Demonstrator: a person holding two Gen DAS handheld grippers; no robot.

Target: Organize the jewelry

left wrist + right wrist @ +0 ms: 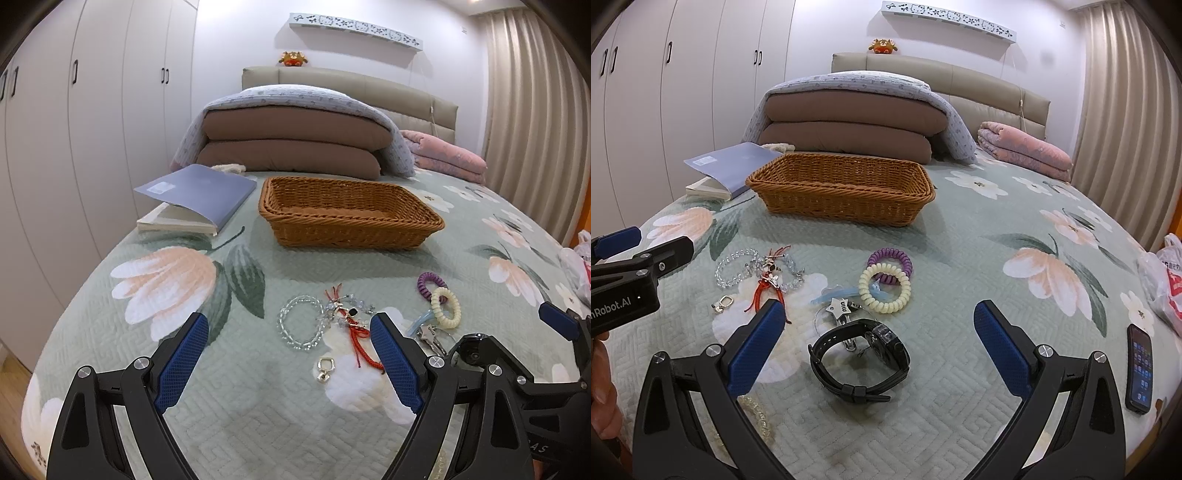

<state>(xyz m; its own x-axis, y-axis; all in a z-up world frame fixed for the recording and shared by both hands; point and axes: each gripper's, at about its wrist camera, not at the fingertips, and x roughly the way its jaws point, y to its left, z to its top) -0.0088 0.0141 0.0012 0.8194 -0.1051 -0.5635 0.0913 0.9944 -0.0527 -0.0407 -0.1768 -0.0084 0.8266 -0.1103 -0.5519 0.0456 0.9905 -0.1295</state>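
Jewelry lies scattered on the floral bedspread in front of a wicker basket (pixel 351 210) (pixel 846 188). A clear bead bracelet (pixel 300 326) (pixel 733 267), a red cord bracelet (pixel 356 334) (pixel 764 290), a silver charm (pixel 325 369) (pixel 722 303), a purple coil band (pixel 431 283) (pixel 890 260) and a cream coil band (pixel 446 307) (pixel 884 290) rest there. A black watch (pixel 858 360) lies just ahead of my right gripper (pixel 881 325), which is open and empty. My left gripper (pixel 290 338) is open over the bead bracelet and red cord, holding nothing.
A blue folder on a book (pixel 192 201) (pixel 727 168) sits left of the basket. Stacked pillows (pixel 291 144) and a pink quilt (pixel 1025 149) are behind. A phone (pixel 1140 369) and plastic bags (pixel 1161 280) lie at the right edge. Wardrobes line the left wall.
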